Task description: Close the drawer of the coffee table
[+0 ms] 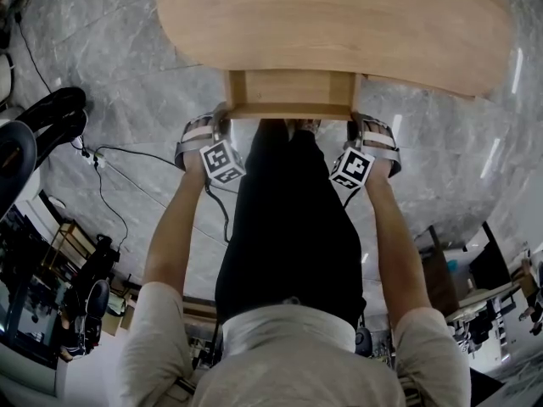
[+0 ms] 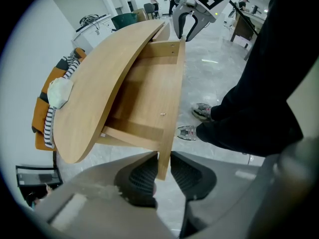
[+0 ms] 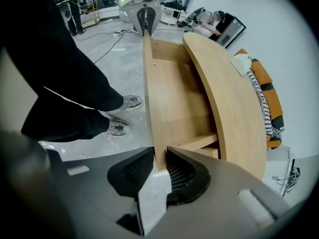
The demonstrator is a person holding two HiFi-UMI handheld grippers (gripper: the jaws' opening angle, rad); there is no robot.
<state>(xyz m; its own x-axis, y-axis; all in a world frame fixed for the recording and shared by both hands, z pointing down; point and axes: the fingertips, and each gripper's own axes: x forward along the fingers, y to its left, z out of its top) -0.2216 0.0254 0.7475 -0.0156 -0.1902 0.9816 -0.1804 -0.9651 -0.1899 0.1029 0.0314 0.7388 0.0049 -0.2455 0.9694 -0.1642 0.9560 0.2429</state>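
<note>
Apt to skew and bind the drawer (image 1: 288, 93), which stands pulled out from under the oval wooden surface (image 1: 339, 24), if pushed harder at one end than the other. Apt also to slip off the thin front board (image 2: 171, 133) under so steep a downward hold. Clamps at a middling width with left tool (image 2: 162, 169) and right tool (image 3: 159, 167) alike, each pinching one end of that board between ribbed pads.

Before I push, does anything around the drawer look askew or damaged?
Nothing stands out. The drawer sits pulled out square to the table, empty, with no damage showing. The left gripper and right gripper each clamp one end of its front panel.
</note>
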